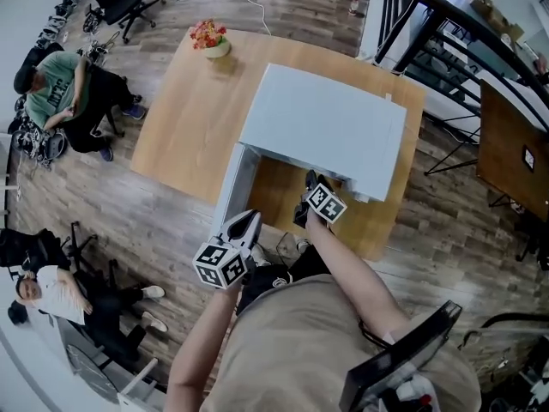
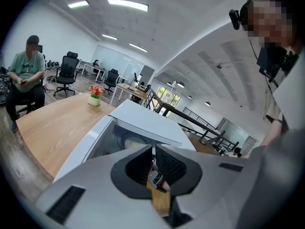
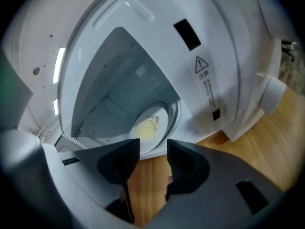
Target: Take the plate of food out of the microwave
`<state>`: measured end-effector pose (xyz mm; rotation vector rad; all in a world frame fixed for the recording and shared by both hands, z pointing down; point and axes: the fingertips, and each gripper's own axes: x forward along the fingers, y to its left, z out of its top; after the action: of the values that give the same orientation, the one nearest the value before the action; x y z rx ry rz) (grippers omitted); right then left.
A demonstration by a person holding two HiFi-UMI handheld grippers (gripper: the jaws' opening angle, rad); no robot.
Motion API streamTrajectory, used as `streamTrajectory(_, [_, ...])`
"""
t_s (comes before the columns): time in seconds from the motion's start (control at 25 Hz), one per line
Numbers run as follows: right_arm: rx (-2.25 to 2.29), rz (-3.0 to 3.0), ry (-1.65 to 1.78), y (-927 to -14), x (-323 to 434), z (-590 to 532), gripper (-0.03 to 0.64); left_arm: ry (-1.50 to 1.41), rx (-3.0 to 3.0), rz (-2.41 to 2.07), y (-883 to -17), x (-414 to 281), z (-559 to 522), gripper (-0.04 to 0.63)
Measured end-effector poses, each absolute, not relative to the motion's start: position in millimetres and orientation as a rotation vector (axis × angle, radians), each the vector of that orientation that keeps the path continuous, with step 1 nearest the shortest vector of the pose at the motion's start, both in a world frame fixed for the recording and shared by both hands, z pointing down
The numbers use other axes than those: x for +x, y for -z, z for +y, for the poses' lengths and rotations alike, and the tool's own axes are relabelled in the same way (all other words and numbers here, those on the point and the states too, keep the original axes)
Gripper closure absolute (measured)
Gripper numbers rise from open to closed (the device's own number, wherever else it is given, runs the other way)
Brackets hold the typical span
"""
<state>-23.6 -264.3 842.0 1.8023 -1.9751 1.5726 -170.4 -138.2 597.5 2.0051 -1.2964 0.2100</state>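
The white microwave point(image 1: 326, 123) stands on the wooden table point(image 1: 184, 118) with its door point(image 1: 236, 183) swung out to the left. Inside, on the turntable, lies a pale plate point(image 3: 147, 128) with yellow food; it also shows faintly as the plate point(image 2: 127, 141) behind the door glass. My right gripper point(image 3: 153, 156) hangs just in front of the cavity, low over the table, open with nothing between its pads. It shows as the right gripper point(image 1: 307, 191) under the microwave's front. My left gripper point(image 1: 248, 221) is at the door's free end. The left gripper point(image 2: 153, 163) has its jaws almost together.
A small pot of flowers point(image 1: 210, 39) stands at the table's far left corner. Two people sit at the left, one point(image 1: 60, 93) further off, one point(image 1: 51, 286) nearer. A dark desk point(image 1: 515, 144) and black railings are at the right.
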Motion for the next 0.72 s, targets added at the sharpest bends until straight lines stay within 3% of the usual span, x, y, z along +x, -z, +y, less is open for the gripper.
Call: streamTrajectory(0.72, [2.006,-1.726,-1.659,-873,-48,-290,0.457,-0.284,2.016,-1.263,-592,-208,-149,0.591])
